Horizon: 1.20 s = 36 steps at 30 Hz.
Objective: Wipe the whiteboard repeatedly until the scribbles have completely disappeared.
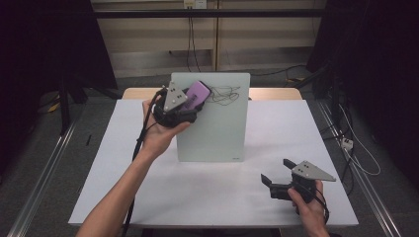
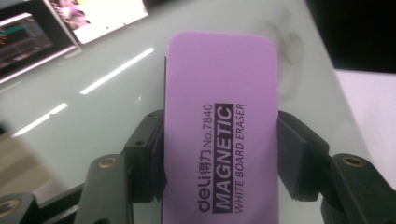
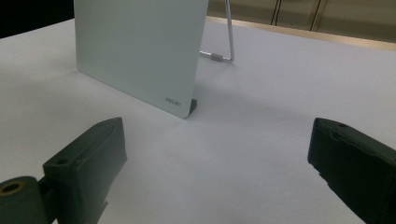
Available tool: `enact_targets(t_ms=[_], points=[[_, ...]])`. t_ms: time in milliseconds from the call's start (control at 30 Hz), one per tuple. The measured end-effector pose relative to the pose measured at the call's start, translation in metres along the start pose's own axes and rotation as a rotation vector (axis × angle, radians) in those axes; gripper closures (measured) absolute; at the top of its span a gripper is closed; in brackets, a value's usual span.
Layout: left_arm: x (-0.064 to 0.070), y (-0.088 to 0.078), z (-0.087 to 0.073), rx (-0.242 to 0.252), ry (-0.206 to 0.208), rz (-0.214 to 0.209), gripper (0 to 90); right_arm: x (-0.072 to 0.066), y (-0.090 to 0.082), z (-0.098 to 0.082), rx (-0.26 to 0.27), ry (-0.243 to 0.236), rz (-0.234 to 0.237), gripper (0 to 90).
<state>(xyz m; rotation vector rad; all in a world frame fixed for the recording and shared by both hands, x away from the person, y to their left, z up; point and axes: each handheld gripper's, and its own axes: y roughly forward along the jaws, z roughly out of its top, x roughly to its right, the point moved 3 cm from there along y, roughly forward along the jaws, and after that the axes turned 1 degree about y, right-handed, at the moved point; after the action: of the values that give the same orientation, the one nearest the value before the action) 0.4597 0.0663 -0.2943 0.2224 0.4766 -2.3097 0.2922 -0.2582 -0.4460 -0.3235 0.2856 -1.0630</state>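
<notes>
- Right gripper (image 1: 272,173) rests low on the white bench (image 1: 148,197) at the near right, held by the right hand (image 1: 309,202); its fingers (image 3: 88,154) are spread wide with nothing between them, pointing toward the board.
- Board (image 1: 217,128) stands upright mid-bench on a wire stand (image 3: 229,46), with black scribbles (image 1: 225,94) near its top.
- Left hand (image 1: 158,133) raises the left gripper (image 1: 195,98) at the board's upper left corner.
- Left fingers (image 2: 149,149) are clamped on the long sides of the purple eraser (image 2: 222,130), which sits against the board's face beside the scribbles.
</notes>
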Motion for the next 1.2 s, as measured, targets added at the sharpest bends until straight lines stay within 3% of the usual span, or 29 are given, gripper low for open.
enact_targets(t_ms=[100,133,200,267,400,467,633,733,867,1100,1200], points=[[-0.006,0.0,0.005,0.006,-0.022,-0.003,40.9,0.0,0.0,0.0,0.0,-0.003,0.001,4.1],[-0.004,0.001,0.004,-0.002,0.009,0.007,40.9,0.0,0.001,0.0,-0.001,-0.005,0.0,4.1],[0.003,0.004,0.003,-0.009,0.023,-0.008,40.9,0.0,0.001,0.0,-0.002,-0.005,0.001,4.1],[0.012,0.009,0.0,-0.013,0.036,-0.007,40.8,-0.001,0.001,0.0,-0.002,-0.008,-0.001,4.1],[0.034,0.019,-0.007,-0.048,0.079,-0.047,40.8,-0.001,0.0,0.0,-0.002,-0.007,-0.001,4.1],[0.047,0.024,-0.014,-0.065,0.077,-0.095,40.8,0.0,0.0,0.0,-0.001,-0.004,-0.002,4.1],[0.07,0.032,-0.026,-0.089,0.098,-0.132,40.8,-0.001,0.0,0.0,-0.001,-0.006,-0.001,4.1],[0.065,0.032,-0.022,-0.097,0.071,-0.152,40.9,0.0,-0.001,0.0,0.0,-0.003,0.001,4.1],[0.05,0.028,-0.009,-0.081,0.066,-0.109,40.9,0.0,-0.001,0.0,0.001,-0.003,0.001,4.0],[0.012,0.017,0.02,-0.023,0.005,-0.032,40.9,0.0,-0.002,0.0,0.001,-0.002,0.0,4.0],[0.013,0.019,0.02,-0.034,0.03,-0.023,40.9,0.001,-0.001,0.0,0.001,-0.003,-0.001,4.0]])
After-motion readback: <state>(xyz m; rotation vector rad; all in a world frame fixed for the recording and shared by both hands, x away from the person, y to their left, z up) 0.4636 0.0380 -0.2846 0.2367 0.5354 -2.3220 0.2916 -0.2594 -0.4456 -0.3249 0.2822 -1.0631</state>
